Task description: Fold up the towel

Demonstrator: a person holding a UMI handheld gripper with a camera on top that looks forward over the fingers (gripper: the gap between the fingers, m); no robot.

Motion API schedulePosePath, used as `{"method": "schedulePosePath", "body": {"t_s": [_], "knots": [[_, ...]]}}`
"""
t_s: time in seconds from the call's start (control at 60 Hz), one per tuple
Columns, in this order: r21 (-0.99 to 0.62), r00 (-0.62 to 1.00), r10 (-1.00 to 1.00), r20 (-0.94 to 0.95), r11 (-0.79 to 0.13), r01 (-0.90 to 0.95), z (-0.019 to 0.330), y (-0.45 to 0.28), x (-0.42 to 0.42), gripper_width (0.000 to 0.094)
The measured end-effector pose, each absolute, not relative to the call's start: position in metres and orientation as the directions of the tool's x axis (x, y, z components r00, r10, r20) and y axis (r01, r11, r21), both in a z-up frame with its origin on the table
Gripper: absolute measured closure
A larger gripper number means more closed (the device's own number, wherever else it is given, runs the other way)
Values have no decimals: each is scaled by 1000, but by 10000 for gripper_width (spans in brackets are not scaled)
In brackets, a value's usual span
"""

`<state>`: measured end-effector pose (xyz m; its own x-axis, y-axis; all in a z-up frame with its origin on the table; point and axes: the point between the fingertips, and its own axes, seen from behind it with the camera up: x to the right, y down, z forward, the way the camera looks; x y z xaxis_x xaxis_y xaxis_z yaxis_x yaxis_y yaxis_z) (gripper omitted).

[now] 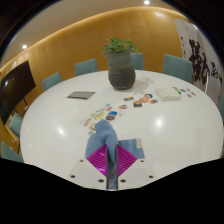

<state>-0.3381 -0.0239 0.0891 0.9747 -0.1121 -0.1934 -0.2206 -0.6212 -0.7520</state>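
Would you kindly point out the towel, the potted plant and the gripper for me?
towel [108, 133]: gripper view, on the blue-grey cloth bunched just ahead of the fingers.
potted plant [121, 72]: gripper view, on the grey pot's side.
gripper [111, 160]: gripper view, midway between its pink-padded fingertips, which are closed on the towel.

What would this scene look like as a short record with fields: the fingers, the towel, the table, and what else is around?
fingers: gripper closed on the towel, pink pads against the cloth
towel: blue-grey towel, bunched up between the fingers, rising just ahead of them
table: round white table
centre: potted plant in a grey pot
scattered: papers and cards beyond the towel
around: teal chairs
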Motion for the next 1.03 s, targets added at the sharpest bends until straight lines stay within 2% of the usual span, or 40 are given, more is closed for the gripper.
{"method": "schedulePosePath", "body": {"t_s": [0.05,0.117,0.15,0.167,0.233,0.417,0.6,0.8,1.033], "knots": [[-737,978,-154,-142,-643,-208,69,-29,-308,662],[-717,978,-206,-38,-676,-171,54,-41,-271,339],[-718,977,-212,-8,-679,-153,56,-46,-261,100],[-722,977,-213,1,-676,-147,59,-48,-257,49],[-735,977,-210,24,-667,-125,74,-62,-248,83],[-744,975,-200,97,-665,-62,137,-117,-265,81],[-771,974,-210,83,-633,-71,190,-168,-304,67],[-800,969,-232,85,-596,-72,220,-210,-325,66],[-808,966,-245,85,-585,-77,231,-227,-334,69]]}}
